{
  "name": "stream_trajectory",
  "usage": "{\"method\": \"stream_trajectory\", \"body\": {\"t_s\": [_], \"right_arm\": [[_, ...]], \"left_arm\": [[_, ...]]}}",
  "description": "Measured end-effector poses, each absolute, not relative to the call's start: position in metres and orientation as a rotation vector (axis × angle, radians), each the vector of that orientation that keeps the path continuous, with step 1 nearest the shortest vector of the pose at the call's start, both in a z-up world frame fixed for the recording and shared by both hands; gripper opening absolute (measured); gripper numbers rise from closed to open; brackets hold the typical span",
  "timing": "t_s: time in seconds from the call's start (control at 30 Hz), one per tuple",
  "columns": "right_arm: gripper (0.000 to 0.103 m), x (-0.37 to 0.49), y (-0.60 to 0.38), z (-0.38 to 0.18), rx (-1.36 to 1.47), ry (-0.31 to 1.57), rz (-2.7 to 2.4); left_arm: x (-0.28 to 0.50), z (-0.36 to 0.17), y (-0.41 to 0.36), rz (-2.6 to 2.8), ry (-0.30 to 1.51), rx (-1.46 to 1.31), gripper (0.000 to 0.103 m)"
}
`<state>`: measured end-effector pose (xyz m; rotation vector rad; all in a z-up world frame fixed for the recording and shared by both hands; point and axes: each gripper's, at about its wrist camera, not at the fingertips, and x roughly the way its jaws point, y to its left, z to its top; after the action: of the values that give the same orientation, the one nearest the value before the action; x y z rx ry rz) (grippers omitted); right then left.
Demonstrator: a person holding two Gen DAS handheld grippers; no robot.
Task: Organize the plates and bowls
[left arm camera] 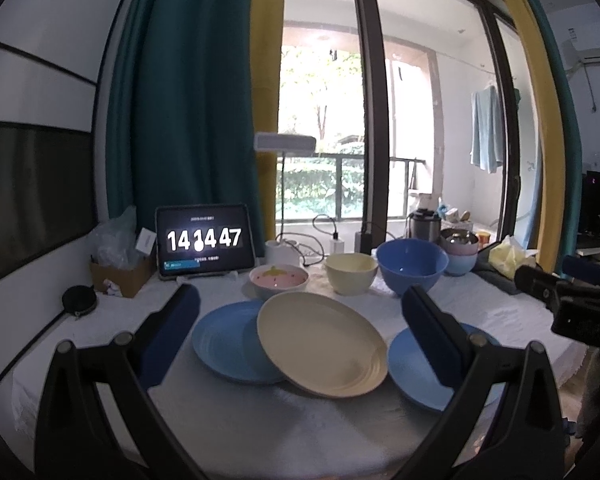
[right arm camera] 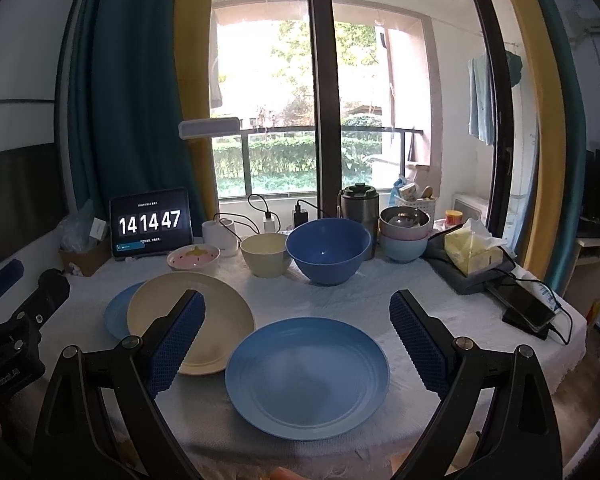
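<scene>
A cream plate [left arm camera: 320, 344] leans tilted on a blue plate [left arm camera: 224, 344] at the table's left. A second blue plate [right arm camera: 306, 372] lies flat at the front right. Behind them stand a pink bowl [left arm camera: 278, 278], a cream bowl [left arm camera: 351, 272] and a large blue bowl [left arm camera: 412, 266]. Further right, a steel bowl sits in a stack of pink and pale blue bowls [right arm camera: 404, 236]. My left gripper [left arm camera: 300, 304] hovers open above the cream plate, holding nothing. My right gripper [right arm camera: 296, 304] hovers open over the second blue plate, also holding nothing.
A tablet clock [right arm camera: 150, 224], a white lamp base [right arm camera: 220, 238], chargers and a steel flask [right arm camera: 358, 210] line the back edge. A tissue pack [right arm camera: 474, 250] and a phone on a power bank [right arm camera: 528, 312] lie at the right. A cardboard box [left arm camera: 118, 274] stands back left.
</scene>
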<state>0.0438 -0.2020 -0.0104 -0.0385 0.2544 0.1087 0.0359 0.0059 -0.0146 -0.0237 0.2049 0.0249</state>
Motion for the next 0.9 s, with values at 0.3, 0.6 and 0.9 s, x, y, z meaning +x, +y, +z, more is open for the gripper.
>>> {"method": "stream_trajectory", "body": {"t_s": [0.3, 0.6, 0.9], "right_arm": [[0.096, 0.079, -0.201, -0.026, -0.038, 0.312, 0.123], [0.096, 0.126, -0.193, -0.045, -0.041, 0.404, 0.157], [0.087, 0.169, -0.176, -0.058, -0.047, 0.493, 0.197]], "left_arm": [[0.071, -0.035, 0.009, 0.063, 0.277, -0.019, 0.102], [0.108, -0.062, 0.015, 0.079, 0.366, -0.015, 0.101], [0.142, -0.083, 0.025, 0.080, 0.415, -0.024, 0.100]]}}
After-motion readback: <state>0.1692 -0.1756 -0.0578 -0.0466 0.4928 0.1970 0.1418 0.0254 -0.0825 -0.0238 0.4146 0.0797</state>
